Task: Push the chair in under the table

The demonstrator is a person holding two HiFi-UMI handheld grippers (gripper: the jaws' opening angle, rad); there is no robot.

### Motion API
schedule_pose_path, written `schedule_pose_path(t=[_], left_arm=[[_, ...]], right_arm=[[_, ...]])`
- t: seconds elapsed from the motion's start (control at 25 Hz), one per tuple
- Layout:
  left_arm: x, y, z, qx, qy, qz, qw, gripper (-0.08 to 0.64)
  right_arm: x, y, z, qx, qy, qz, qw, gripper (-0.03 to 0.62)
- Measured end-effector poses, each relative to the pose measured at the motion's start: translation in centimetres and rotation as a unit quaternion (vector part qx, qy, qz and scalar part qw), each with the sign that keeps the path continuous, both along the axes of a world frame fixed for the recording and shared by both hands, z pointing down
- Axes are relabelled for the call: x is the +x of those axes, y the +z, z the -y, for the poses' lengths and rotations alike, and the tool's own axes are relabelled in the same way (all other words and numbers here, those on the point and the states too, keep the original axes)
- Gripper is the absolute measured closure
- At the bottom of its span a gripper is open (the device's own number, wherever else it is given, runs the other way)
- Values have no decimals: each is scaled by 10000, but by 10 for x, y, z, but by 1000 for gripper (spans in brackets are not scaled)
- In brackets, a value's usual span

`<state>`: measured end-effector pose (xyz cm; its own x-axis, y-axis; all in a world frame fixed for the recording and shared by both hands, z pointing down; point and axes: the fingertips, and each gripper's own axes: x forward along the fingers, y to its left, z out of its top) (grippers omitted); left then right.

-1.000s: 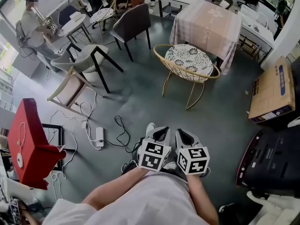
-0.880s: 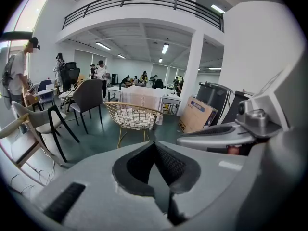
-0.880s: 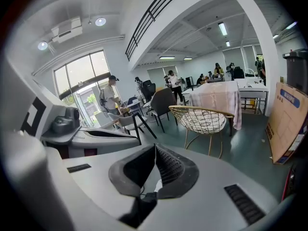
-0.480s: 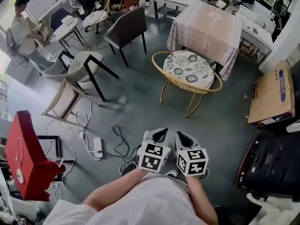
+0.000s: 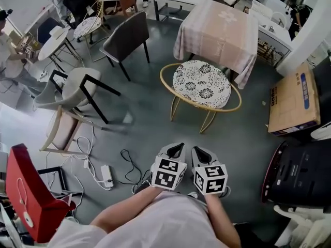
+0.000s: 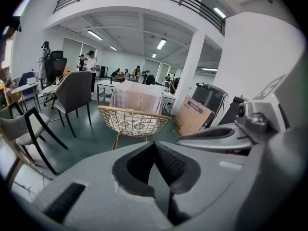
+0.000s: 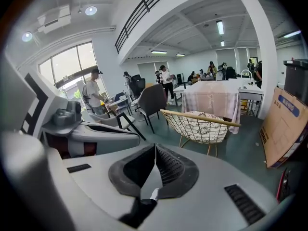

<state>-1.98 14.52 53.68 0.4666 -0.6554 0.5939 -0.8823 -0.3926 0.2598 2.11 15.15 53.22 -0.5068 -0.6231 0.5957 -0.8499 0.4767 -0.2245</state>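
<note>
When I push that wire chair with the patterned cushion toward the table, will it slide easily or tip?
The wire chair looks light, with its open mesh shell, so it probably slides readily on the smooth floor. Its thin legs may catch or skid sideways. The cushion, apparently just laid in, might shift.

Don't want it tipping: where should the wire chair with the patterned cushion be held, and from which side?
Take the wire chair by the near arc of its gold rim, from the person's side, opposite the cloth-covered table. That rail is its highest, closest bar, so a push likely runs straight at the table. The left tool and right tool, both shut, must open first.
</note>
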Motion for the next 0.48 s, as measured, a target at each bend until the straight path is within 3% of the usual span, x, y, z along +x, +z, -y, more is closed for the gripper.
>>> schedule_pose_path(t=[0.48], left_arm=[[-45,-8,74,135,337,-123,9993,554]], right_arm=[[-39,-6,62,224,259,-298,9990,586]])
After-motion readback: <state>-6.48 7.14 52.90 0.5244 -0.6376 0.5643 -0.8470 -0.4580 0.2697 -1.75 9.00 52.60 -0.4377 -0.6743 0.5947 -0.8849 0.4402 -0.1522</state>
